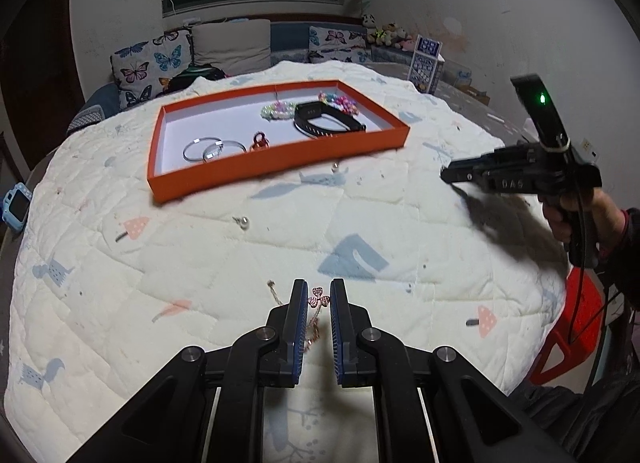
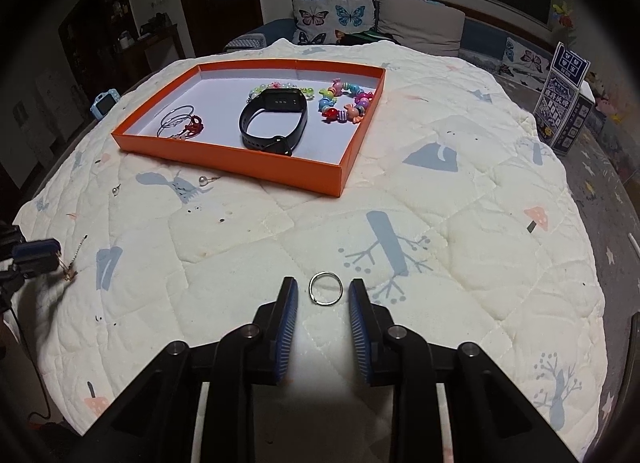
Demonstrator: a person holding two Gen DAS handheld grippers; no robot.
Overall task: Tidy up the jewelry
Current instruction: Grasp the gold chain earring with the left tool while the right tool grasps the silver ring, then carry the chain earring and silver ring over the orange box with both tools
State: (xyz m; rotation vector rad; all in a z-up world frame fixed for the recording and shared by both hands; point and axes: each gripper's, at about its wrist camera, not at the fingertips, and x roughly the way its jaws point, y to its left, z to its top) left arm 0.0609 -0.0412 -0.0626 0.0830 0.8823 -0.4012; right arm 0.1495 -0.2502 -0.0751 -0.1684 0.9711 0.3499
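Two risks are seen: the chain bracelet [image 1: 316,305], barely clamped in the left claw [image 1: 319,295], could slip; the ring [image 2: 325,288] at 12 o'clock, between the right claw [image 2: 323,295]'s still-parted fingers, could be pushed into the soft quilt [image 2: 460,263].

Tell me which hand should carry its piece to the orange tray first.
Left. Its gripper looks shut on the rose-gold chain, so probably ready to carry to the tray. The right gripper only straddles the silver ring, jaws apart.
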